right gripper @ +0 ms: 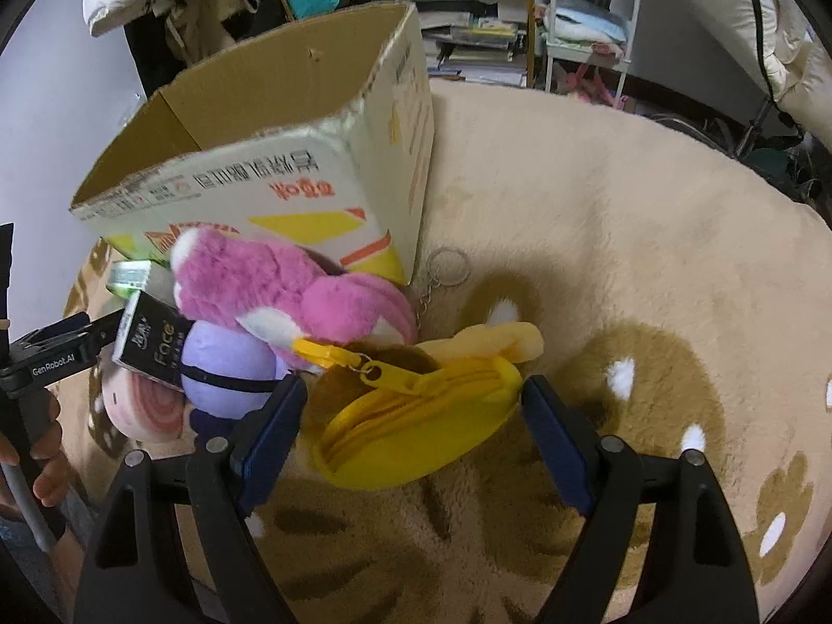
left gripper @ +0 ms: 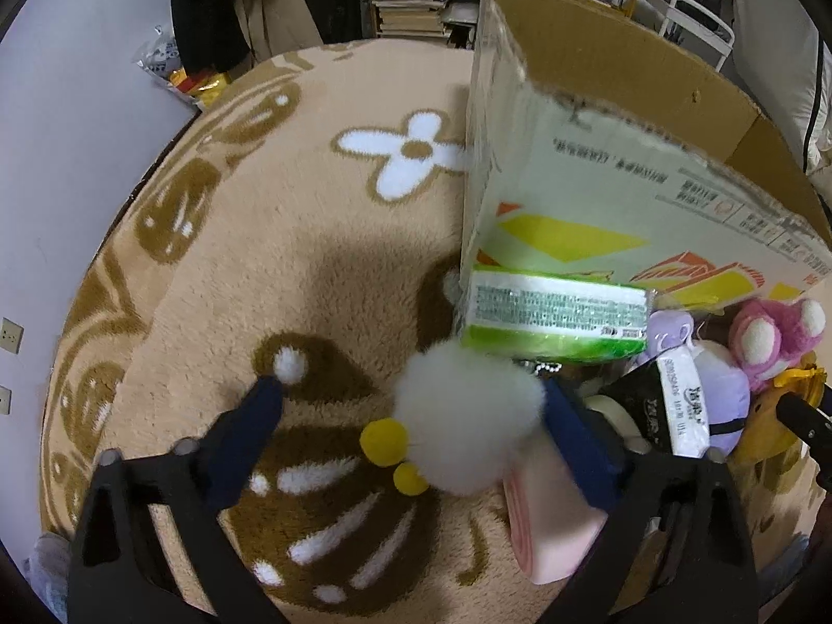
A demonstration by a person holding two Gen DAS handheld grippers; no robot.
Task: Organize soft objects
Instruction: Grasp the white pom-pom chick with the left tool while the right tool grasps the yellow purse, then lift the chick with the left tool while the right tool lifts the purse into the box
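One cardboard box on the rug, one pink plush, one purple plush, one yellow pouch, one white pom-pom, left claw wide apart, right claw wide apart too.

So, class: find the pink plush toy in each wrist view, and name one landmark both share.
Left wrist: pink plush toy at far right, below the box.
Right wrist: the toy left of centre, against the box front.
Shared landmark: the cardboard box.

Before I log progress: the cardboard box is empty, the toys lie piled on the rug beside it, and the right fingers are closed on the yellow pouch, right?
Not quite: the right wrist view shows the right gripper open around the yellow pouch, not closed on it. The rest stands.
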